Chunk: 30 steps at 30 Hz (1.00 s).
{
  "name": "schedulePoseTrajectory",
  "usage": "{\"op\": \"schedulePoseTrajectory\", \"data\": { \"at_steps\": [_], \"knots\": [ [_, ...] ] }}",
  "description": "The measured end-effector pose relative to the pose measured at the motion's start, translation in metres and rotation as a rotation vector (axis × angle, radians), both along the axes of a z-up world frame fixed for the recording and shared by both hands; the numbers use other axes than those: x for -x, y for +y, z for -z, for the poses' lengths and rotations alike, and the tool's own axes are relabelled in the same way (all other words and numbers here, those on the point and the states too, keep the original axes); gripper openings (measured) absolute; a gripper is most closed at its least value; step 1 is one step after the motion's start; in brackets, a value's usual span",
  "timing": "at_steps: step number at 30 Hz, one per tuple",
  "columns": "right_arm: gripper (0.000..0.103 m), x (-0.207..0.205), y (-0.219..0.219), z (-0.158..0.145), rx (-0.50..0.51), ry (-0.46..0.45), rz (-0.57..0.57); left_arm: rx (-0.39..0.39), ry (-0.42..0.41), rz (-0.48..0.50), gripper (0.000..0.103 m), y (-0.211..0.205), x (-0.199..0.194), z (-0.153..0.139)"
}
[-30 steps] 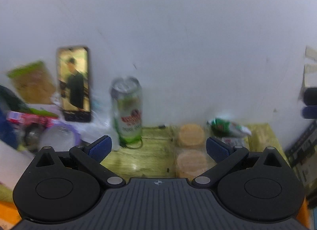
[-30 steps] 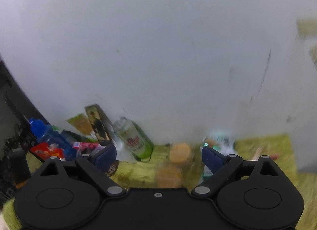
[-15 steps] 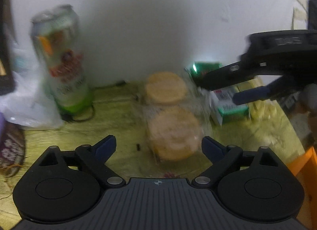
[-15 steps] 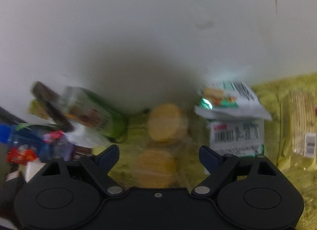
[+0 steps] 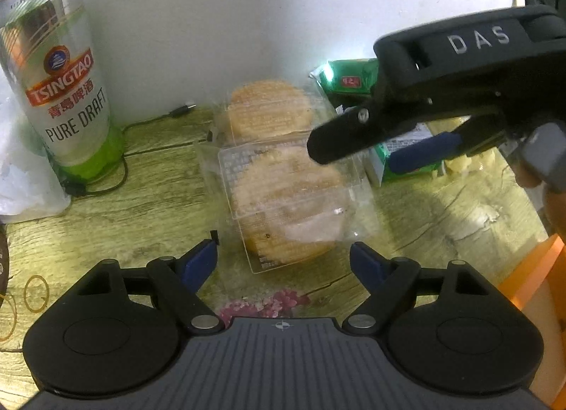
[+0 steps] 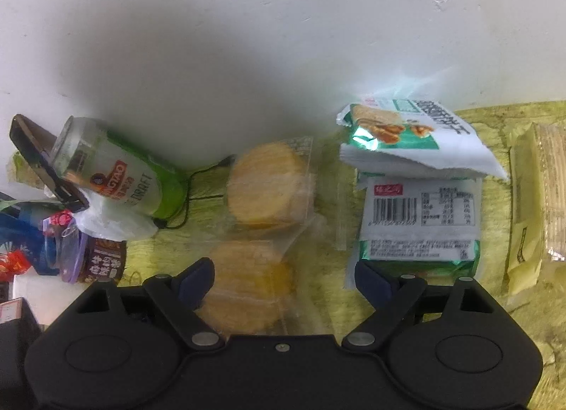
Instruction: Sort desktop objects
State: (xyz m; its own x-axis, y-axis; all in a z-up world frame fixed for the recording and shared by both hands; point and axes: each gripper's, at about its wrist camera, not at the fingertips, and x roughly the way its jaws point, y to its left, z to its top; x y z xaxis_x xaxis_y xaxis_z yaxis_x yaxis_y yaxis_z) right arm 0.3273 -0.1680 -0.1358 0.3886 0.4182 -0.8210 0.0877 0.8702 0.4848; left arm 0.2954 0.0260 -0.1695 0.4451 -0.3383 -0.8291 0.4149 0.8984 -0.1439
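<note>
My left gripper (image 5: 283,258), tilted down, jaws apart after just narrowing, straddles the near clear-wrapped round cake (image 5: 286,205) without touching. My right gripper (image 6: 283,275), jaws apart and empty, hovers between the cakes and the green biscuit packs (image 6: 417,219). Wood-grain tabletop (image 5: 159,198); wall close behind; beer can (image 5: 60,92) stands left.

You see two round golden pastries in clear wrappers (image 5: 286,198) lying flat, one behind the other, near the wall. Beside them lie two green-and-white snack packets (image 6: 417,205), one overlapping the other. An upright Tsingtao beer can (image 5: 62,92) stands on the opposite side of the pastries.
</note>
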Motion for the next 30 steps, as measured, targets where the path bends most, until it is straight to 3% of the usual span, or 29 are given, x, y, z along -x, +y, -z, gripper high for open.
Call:
{"op": "schedulePoseTrajectory", "data": {
  "at_steps": [7, 11, 30],
  "knots": [
    [0.087, -0.014, 0.007, 0.018, -0.017, 0.079, -0.004, -0.011, 0.001, 0.015, 0.083, -0.004, -0.002, 0.002],
    [0.086, -0.014, 0.003, 0.032, -0.141, 0.114, 0.018, -0.016, 0.004, 0.027, 0.083, -0.007, -0.004, 0.001],
    [0.087, 0.004, -0.005, -0.004, -0.288, 0.006, -0.011, -0.004, 0.033, 0.09, 0.083, -0.014, -0.005, -0.007]
  ]
}}
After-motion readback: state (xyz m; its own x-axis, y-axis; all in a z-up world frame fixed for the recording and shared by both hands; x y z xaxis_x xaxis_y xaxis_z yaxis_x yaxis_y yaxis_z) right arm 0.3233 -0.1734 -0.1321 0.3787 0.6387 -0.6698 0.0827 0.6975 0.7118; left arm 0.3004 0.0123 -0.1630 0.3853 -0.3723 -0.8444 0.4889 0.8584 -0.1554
